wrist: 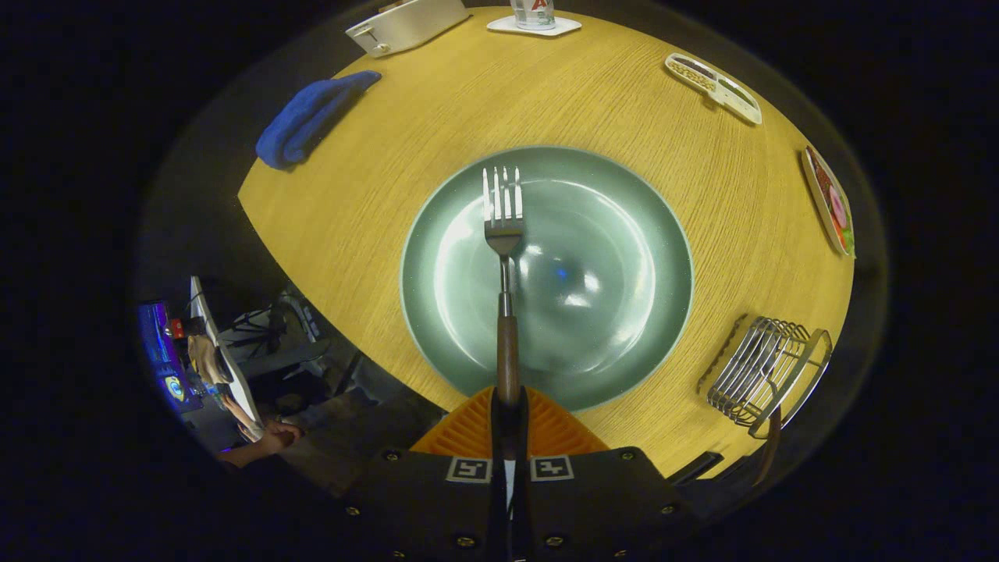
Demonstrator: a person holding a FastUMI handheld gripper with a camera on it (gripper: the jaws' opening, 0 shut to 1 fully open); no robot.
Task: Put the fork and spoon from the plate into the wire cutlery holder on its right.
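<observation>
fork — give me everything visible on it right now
The fork has a shiny metal head with four tines and a slim metal neck running into a brown, wood-looking handle. The gripper is shut on the handle's end, both fingers pressing it. The fork points straight ahead from the fingers, tines facing away, over the middle of the green plate. Whether it is lifted off the plate or touching it cannot be told.

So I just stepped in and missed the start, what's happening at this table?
A handheld tool is shut on the wooden handle of a fork, holding it out over the green plate. The wire cutlery holder stands on the table to the plate's right; a brown handle seems to rest in it already.
</observation>
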